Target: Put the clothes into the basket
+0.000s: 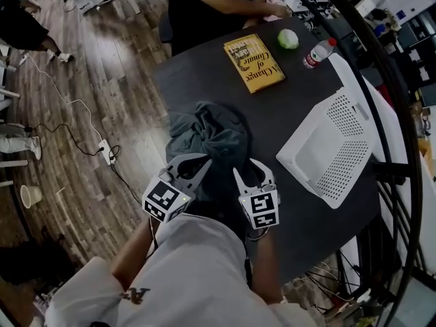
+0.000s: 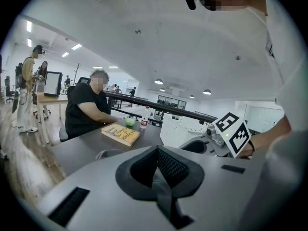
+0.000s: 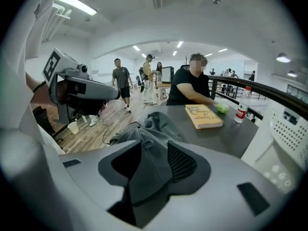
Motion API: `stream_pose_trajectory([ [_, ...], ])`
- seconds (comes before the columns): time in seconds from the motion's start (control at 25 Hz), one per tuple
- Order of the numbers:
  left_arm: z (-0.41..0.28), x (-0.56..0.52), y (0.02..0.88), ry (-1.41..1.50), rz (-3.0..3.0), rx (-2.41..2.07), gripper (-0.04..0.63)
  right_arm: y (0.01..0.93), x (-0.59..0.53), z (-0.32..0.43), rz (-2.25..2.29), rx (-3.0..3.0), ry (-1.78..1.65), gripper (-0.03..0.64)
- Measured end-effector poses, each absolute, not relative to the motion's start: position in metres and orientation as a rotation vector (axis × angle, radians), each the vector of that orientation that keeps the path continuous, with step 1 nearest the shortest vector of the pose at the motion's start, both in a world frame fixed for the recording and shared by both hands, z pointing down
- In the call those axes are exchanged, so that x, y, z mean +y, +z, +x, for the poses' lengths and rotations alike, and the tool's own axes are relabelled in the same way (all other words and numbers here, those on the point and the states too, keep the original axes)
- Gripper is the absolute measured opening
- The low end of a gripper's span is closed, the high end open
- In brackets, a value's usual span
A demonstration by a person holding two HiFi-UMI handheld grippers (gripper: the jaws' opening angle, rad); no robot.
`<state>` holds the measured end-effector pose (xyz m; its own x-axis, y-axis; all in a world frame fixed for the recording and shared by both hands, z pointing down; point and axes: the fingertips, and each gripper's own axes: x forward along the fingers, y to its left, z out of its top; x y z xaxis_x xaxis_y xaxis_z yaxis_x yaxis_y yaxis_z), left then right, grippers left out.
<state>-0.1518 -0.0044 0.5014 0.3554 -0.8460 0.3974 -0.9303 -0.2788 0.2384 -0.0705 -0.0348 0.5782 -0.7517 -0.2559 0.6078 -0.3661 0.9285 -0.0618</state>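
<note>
The dark, matte worktop (image 1: 225, 87) is curving round on its left side above a plank floor (image 1: 75, 67), and a black railing (image 1: 381, 80) is running past its right side. A white plastic basket (image 1: 334, 148) with walls pierced by rows of small holes is sitting tilted at the right edge, its open mouth showing to the head view. The cloth (image 1: 211, 138), a soft grey-green heap with deep folds, is lying crumpled at the near left edge, well apart from the basket. A bare strip of worktop is lying open between them. More bare surface is separating the cloth from a flat yellow book (image 1: 253, 62) farther back.

The right gripper (image 1: 253, 172) is reaching into the near side of the heap. Its jaws are standing narrowly apart, and a fold of cloth is lying between the ribbed pads. The left gripper (image 1: 197, 165) is resting just beside it at the cloth's left, and its jaws are standing together.

A clear bottle (image 1: 319, 53) with a red label is lying near the far edge. A round green ball (image 1: 287, 39) is sitting beside the book, close to a seated person (image 1: 204, 5) in black.
</note>
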Motion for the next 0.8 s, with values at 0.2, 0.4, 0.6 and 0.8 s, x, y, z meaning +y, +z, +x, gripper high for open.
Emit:
stream_pose_trajectory([
  [0.2,-0.152,-0.006,0.511,0.280,2.186,-1.528,0.005,0.610,-0.020,-0.079,0.317,-2.400,0.255,0.261],
  [0.4,-0.149,-0.006,0.517,0.301,2.179,-1.512,0.005,0.635,-0.007,-0.084,0.198,-2.324,0.213,0.350],
  [0.6,-0.149,-0.006,0.522,0.313,2.171,-1.510,0.005,0.662,0.003,-0.092,0.093,-2.269,0.184,0.417],
  [0.8,-0.152,-0.004,0.526,0.322,2.153,-1.517,0.005,0.681,0.003,-0.097,0.055,-2.241,0.184,0.420],
])
